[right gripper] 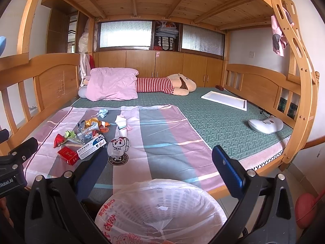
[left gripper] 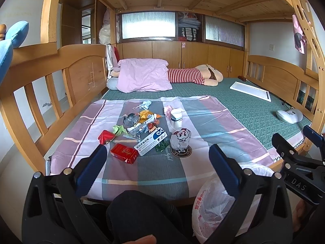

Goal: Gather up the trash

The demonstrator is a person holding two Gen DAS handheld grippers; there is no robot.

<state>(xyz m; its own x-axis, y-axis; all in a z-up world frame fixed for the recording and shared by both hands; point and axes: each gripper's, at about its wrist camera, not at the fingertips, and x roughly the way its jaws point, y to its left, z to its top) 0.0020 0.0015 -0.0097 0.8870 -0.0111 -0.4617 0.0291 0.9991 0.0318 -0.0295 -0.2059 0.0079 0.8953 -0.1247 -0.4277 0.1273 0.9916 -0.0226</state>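
Observation:
A pile of trash lies on the striped sheet [left gripper: 203, 130]: a red box [left gripper: 123, 153] [right gripper: 68, 155], a white and blue carton [left gripper: 151, 141] [right gripper: 91, 146], a red wrapper [left gripper: 105, 136], crumpled wrappers [left gripper: 140, 122], a printed white bag [left gripper: 180, 139] [right gripper: 118, 145] and a white cup [left gripper: 176, 119] [right gripper: 122, 127]. A bin lined with a white plastic bag [right gripper: 160, 209] [left gripper: 215, 201] stands below the bed edge. My left gripper [left gripper: 157, 160] is open and empty, short of the pile. My right gripper [right gripper: 160, 162] is open and empty above the bin.
A wooden bunk frame [left gripper: 61, 75] surrounds the green mattress [right gripper: 223, 120]. A pink pillow [left gripper: 144, 75], a striped plush toy [left gripper: 195, 75], a white frame [right gripper: 224, 99] and a white device [right gripper: 265, 125] lie farther back. A dark knee [left gripper: 140, 213] is below the left gripper.

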